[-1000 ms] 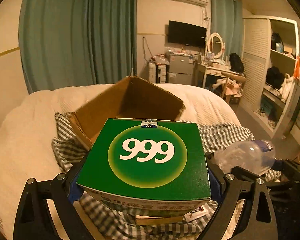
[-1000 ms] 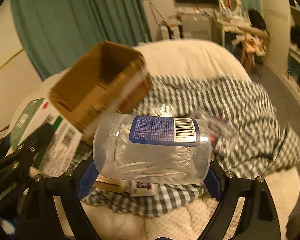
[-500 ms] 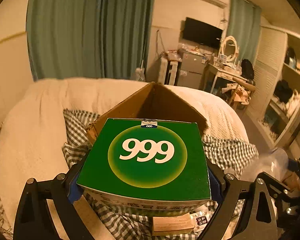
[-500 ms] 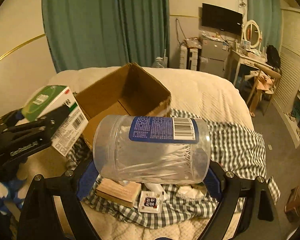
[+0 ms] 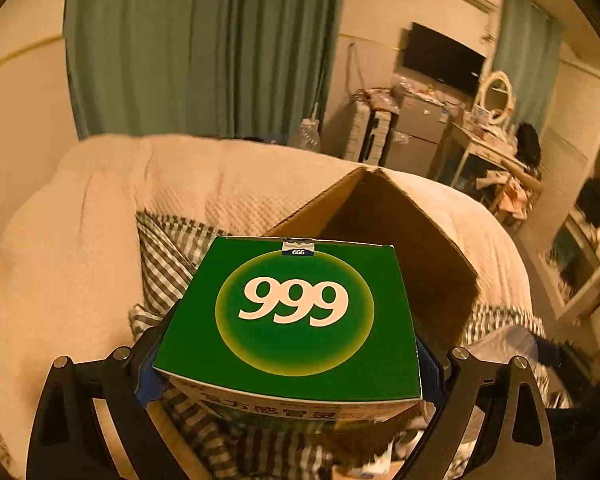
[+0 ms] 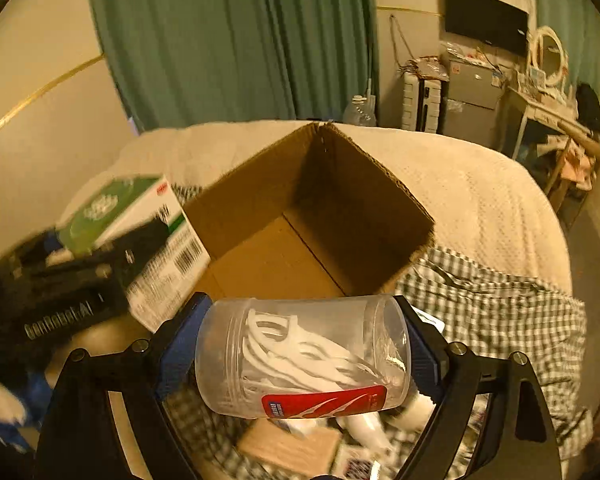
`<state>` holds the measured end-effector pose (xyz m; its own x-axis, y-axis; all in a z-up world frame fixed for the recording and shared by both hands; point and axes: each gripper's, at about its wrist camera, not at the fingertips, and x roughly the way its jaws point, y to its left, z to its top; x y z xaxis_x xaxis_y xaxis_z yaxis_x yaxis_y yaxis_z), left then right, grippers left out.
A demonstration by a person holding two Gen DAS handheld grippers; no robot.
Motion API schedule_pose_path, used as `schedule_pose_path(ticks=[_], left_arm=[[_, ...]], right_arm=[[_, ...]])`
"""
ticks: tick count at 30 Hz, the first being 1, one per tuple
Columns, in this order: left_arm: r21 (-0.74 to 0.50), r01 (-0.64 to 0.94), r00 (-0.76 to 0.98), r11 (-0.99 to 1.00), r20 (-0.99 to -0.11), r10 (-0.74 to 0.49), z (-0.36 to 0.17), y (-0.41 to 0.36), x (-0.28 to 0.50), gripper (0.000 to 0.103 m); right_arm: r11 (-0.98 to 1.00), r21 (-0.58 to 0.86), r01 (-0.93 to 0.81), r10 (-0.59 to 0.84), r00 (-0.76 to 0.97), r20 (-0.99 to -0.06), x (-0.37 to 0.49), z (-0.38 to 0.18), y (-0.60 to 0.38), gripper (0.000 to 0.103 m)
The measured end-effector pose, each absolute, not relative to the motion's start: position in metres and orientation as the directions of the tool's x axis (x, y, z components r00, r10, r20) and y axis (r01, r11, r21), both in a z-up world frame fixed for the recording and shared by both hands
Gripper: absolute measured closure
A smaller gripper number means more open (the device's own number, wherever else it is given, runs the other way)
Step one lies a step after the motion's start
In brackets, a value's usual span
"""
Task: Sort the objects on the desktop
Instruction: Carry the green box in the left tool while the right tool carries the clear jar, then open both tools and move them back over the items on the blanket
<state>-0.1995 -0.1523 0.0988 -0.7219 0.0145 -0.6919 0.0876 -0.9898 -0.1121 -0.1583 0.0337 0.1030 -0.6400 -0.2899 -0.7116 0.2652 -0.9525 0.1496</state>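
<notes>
My left gripper (image 5: 290, 364) is shut on a green "999" medicine box (image 5: 296, 316), held just in front of an open cardboard box (image 5: 384, 240) on the bed. My right gripper (image 6: 300, 354) is shut on a clear plastic jar of white floss picks (image 6: 304, 356), held lying on its side just before the open cardboard box (image 6: 300, 216). In the right wrist view the left gripper (image 6: 72, 280) and its green box (image 6: 140, 224) are at the left edge of the cardboard box. The jar shows faintly at the lower right in the left wrist view (image 5: 508, 344).
The cardboard box sits on a checked cloth (image 6: 500, 312) spread over a cream bedcover (image 5: 80, 240). Small items, among them a tan packet (image 6: 288, 446), lie on the cloth under my right gripper. Green curtains, a desk and shelves stand beyond the bed.
Both grippers have moved forward toward the cardboard box with their loads. The jar has rolled in the right gripper: its blue barcode label turned away and a red label now faces me.
</notes>
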Motion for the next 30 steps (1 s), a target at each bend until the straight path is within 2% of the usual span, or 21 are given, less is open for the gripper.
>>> schedule_pose_path(ticks=[6, 9, 12, 13, 14, 18, 23, 30], left_arm=[[-0.109, 0.131, -0.700, -0.985, -0.714, -0.014, 0.079, -0.159, -0.243, 0.006], [-0.188, 0.099, -0.692, -0.977, -0.719, 0.069, 0.073, -0.166, -0.254, 0.003], [-0.237, 0.105, -0.655, -0.966, -0.748, 0.113, 0.070, -0.174, -0.258, 0.000], [-0.247, 0.100, -0.654, -0.964, -0.747, 0.123, 0.071, -0.175, -0.259, 0.000], [-0.246, 0.099, -0.655, -0.964, -0.746, 0.123, 0.073, -0.177, -0.260, 0.000], [-0.231, 0.092, -0.678, -0.969, -0.727, 0.110, 0.086, -0.177, -0.244, 0.000], [-0.148, 0.026, -0.695, -0.989, -0.713, 0.089, 0.111, -0.156, -0.213, 0.000], [-0.166, -0.021, -0.727, -0.986, -0.674, 0.129, 0.155, -0.116, -0.157, 0.000]], right_arm=[[-0.944, 0.243, 0.225, -0.331, -0.631, -0.701, -0.198, 0.087, 0.035, 0.015], [-0.941, 0.250, 0.226, -0.337, -0.612, -0.715, -0.216, 0.077, 0.033, 0.015], [-0.951, 0.187, 0.247, -0.303, -0.613, -0.729, -0.225, 0.071, 0.025, 0.013], [-0.955, 0.151, 0.254, -0.281, -0.621, -0.732, -0.226, 0.071, 0.021, 0.002], [-0.963, 0.100, 0.251, -0.243, -0.640, -0.729, -0.226, 0.071, 0.018, 0.000], [-0.958, 0.027, 0.286, -0.227, -0.696, -0.682, -0.215, 0.078, 0.016, 0.000], [-0.964, -0.018, 0.264, -0.189, -0.734, -0.653, -0.183, 0.090, 0.037, 0.000], [-0.972, -0.118, 0.202, -0.078, -0.754, -0.652, -0.133, 0.122, 0.095, 0.000]])
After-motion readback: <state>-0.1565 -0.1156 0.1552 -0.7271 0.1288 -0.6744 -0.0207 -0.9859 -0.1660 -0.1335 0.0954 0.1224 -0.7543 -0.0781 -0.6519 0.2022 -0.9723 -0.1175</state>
